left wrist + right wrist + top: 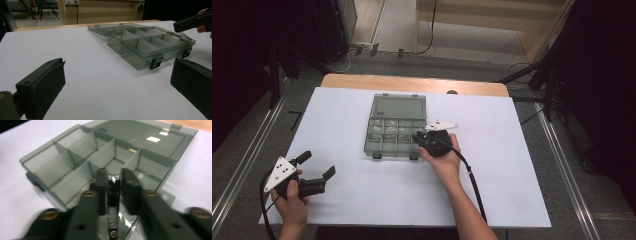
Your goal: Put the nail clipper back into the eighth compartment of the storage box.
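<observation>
The right gripper (113, 178), fingers slightly apart around a nail clipper (113, 212) (pads look clear of it), hangs over the open organizer box (395, 131) mid-frame; lower it straight into that near-right compartment. The left gripper (318, 168) waits, fingers wide apart.

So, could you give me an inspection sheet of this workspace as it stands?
Surface: white table top.
Job's things: clear grey compartment box with its lid open flat; slim dark metal piece at the box's right side.
Clutter: nothing seen.
Grippers: left gripper open, at the table's near left; right gripper at the box, jaws apart around the piece.
Cables: black cable trailing from the right gripper, another on the left.
Surroundings: grey floor, dark stands.
</observation>
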Demonstrator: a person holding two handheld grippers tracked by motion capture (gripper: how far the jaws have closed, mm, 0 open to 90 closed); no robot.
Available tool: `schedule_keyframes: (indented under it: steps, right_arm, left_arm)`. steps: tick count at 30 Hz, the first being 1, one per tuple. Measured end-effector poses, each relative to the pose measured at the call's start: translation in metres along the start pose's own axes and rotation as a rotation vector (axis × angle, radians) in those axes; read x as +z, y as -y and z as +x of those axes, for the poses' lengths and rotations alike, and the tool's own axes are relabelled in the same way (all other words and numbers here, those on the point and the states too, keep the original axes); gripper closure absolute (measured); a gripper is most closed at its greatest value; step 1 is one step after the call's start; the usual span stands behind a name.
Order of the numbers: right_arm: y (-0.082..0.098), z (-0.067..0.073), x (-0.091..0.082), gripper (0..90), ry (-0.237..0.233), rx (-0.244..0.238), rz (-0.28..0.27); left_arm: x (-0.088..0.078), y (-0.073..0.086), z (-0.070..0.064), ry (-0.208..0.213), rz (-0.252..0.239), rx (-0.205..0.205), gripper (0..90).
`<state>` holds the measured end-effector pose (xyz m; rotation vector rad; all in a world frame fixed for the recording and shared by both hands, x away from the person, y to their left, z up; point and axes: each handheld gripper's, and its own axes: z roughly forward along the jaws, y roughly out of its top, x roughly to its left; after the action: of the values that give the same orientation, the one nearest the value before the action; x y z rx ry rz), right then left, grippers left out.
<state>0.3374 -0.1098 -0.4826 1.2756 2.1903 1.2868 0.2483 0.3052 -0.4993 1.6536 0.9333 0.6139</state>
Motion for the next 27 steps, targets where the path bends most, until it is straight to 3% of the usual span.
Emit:
schedule_keyframes:
  steps: [1, 3, 6, 8, 27]
  right_arm:
    - [-0.001, -0.001, -0.002, 41.2, -0.016, 0.016, -0.015]
    - [-0.003, -0.002, -0.006, 14.9, -0.002, 0.040, -0.045]
    - [-0.002, -0.004, -0.014, 0.6, -0.004, 0.044, -0.071]
    - [-0.001, -0.006, -0.019, 0.0, -0.020, 0.051, -0.087]
    - [0.017, -0.023, -0.066, 0.0, 0.041, 0.064, -0.171]
  left_arm:
    - [0.000, 0.000, 0.000, 0.001, -0.001, 0.000, 0.0]
    - [0.000, 0.000, 0.000, 0.001, 0.000, -0.001, 0.0]
    - [0.000, 0.000, 0.000, 0.000, 0.000, 0.001, 0.0]
    - [0.000, 0.000, 0.000, 0.001, -0.001, 0.000, 0.0]
    - [0.000, 0.000, 0.000, -0.002, 0.002, 0.003, 0.0]
